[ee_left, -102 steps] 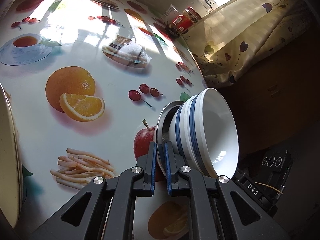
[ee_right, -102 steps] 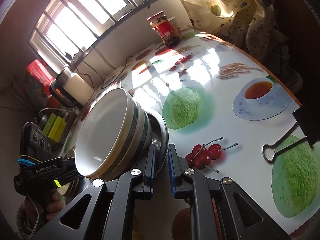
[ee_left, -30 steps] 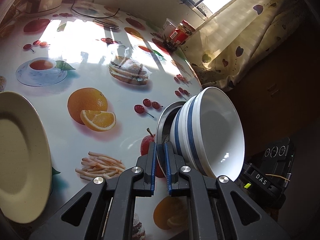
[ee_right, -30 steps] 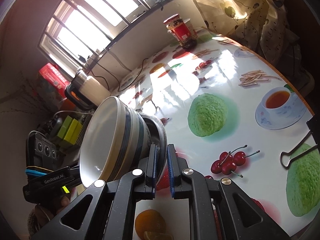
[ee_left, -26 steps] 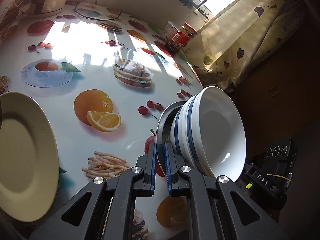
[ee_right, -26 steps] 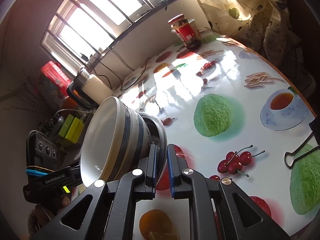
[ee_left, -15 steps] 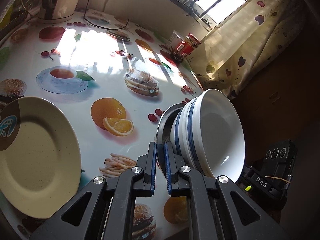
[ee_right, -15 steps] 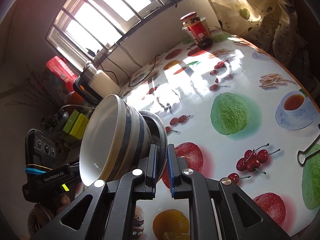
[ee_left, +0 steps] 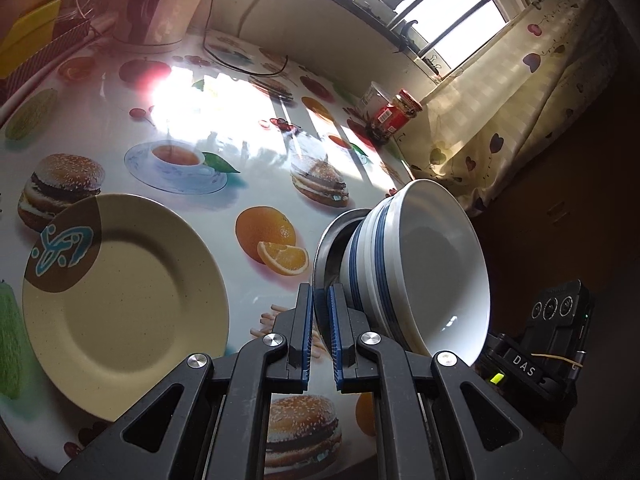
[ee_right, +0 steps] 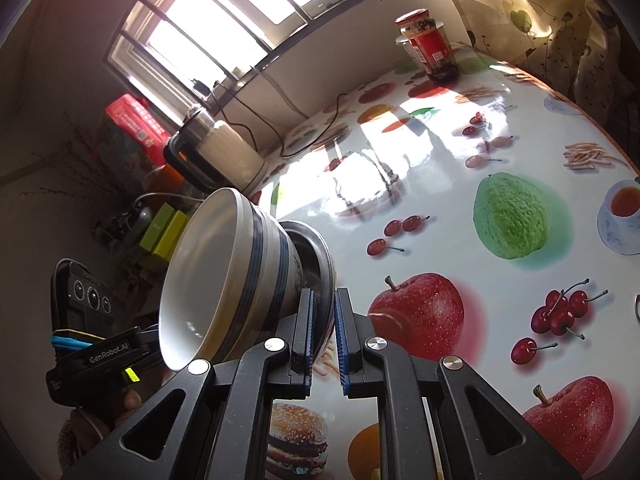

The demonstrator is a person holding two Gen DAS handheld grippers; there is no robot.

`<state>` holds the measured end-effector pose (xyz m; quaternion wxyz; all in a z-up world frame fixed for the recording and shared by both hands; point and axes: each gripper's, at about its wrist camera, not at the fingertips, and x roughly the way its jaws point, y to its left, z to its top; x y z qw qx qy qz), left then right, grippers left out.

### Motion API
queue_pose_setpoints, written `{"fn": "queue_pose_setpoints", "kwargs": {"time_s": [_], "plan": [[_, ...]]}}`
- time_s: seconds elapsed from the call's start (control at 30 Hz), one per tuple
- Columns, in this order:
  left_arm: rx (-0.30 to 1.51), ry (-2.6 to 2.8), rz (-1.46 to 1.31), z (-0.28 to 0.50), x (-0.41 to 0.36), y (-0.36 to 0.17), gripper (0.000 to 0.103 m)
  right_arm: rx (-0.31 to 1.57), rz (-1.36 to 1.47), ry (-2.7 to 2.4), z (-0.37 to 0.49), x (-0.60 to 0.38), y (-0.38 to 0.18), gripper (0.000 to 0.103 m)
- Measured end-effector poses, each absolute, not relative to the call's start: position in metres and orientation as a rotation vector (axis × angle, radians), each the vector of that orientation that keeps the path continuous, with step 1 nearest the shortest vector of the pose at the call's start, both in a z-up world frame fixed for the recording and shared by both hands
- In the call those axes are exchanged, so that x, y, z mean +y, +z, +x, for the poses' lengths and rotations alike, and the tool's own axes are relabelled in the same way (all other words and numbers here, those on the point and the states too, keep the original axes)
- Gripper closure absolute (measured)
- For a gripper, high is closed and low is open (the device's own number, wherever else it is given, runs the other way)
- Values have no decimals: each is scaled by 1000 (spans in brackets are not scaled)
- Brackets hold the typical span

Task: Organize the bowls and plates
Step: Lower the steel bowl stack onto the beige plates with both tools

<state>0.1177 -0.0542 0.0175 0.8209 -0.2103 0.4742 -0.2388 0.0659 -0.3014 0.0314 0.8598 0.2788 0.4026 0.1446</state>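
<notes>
Bowls [ee_left: 432, 276], white with blue bands, nested on a metal plate [ee_left: 332, 248], are held above the table [ee_left: 224, 92]; the plate's rim is clamped by both the left gripper [ee_left: 319, 340] and right gripper [ee_right: 323, 340]

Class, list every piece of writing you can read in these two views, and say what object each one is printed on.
"DAS" – on the right gripper's black body, seen from the left wrist.
"GenRobot.AI" – on the left gripper's black body, seen from the right wrist.
Label on the red jar: too small to read.
Print on the red box by the window: blurred, unreadable.
</notes>
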Motion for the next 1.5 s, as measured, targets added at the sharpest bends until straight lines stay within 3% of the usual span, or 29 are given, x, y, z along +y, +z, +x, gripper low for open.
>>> {"fn": "queue_pose_setpoints", "kwargs": {"time_s": [1.5], "plan": [[956, -324, -514, 107, 49, 12, 95, 924, 514, 478, 109, -194, 23, 92]]}}
